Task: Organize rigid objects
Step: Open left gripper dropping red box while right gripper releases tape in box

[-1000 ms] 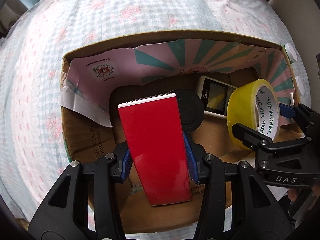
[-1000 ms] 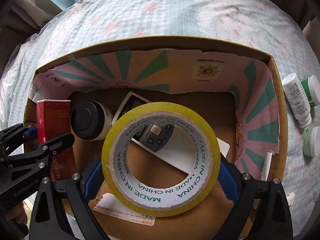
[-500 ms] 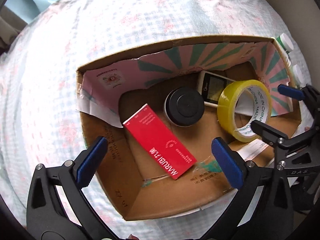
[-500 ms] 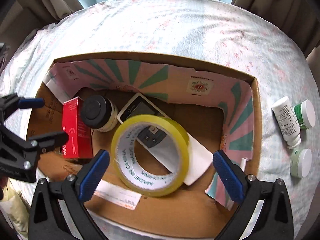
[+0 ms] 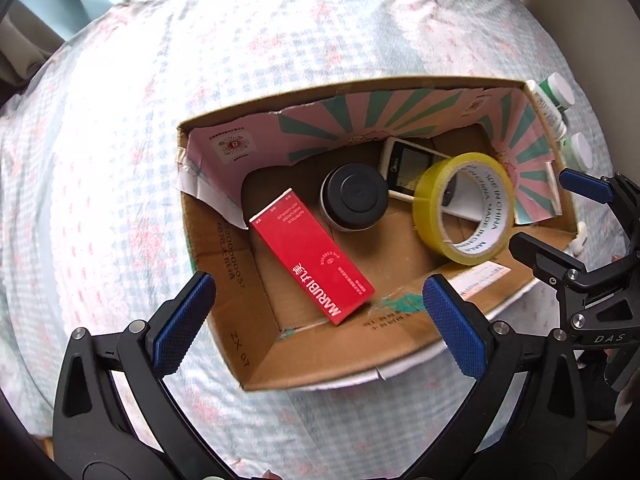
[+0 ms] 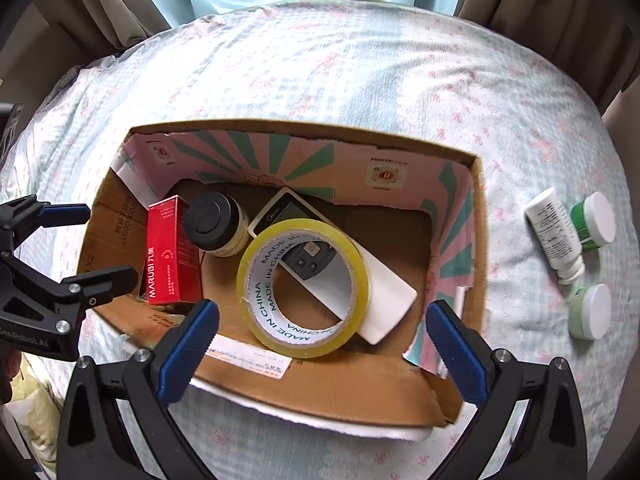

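Both claws are wide apart and hold nothing. The left claw (image 5: 318, 312) and the right claw (image 6: 322, 340) hang above the near edge of a cardboard box (image 6: 316, 394) that sits on a bed (image 6: 360, 64). Inside the box, a red box (image 5: 312, 267) lies flat at the left. A jar with a black lid (image 5: 354, 200) is just beside it. A yellow tape roll (image 6: 303, 286) leans on a white remote (image 6: 386, 288). Three small bottles (image 6: 554, 236) lie on the bed, right of the box.

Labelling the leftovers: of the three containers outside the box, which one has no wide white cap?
The white labelled bottle, lying between the green jar and the pale green jar; both jars have wide white lids, while it tapers to a narrow cap.
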Available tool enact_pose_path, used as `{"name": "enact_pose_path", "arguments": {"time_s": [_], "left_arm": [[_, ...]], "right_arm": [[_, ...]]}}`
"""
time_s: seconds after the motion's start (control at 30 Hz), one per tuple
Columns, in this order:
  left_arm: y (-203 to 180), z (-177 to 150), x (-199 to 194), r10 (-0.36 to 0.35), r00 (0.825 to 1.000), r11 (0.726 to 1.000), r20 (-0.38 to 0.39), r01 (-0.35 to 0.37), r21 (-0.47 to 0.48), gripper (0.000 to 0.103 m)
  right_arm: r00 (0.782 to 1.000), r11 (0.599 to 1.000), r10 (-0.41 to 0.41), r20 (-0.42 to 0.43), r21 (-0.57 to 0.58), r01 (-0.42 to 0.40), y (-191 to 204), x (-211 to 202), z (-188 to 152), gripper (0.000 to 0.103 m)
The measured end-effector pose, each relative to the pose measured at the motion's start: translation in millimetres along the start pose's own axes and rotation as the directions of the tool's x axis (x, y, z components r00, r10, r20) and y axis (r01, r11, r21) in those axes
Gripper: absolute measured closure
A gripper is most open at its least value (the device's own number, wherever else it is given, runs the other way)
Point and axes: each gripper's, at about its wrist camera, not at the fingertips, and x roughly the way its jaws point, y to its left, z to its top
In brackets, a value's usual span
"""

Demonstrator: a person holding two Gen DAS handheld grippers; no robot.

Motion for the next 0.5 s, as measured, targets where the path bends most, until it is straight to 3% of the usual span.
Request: {"name": "enact_pose_path", "arguments": {"time_s": [0.3,0.5], "left_arm": [[0,-6,-92,0.005,0.995,1.000,0.103,-0.006,0.003,0.000],[-57,-16,-128,0.031,0.989,0.999,0.141,-0.035,0.024,0.000]], "right_arm": [[0.994,0.997,-0.031,0.107,-0.062,0.038,-10,-95,-7,0.000],[0.984,0.996,-0.067,0.167,-0.039,0.074,-64,-165,-29,0.000]]}}
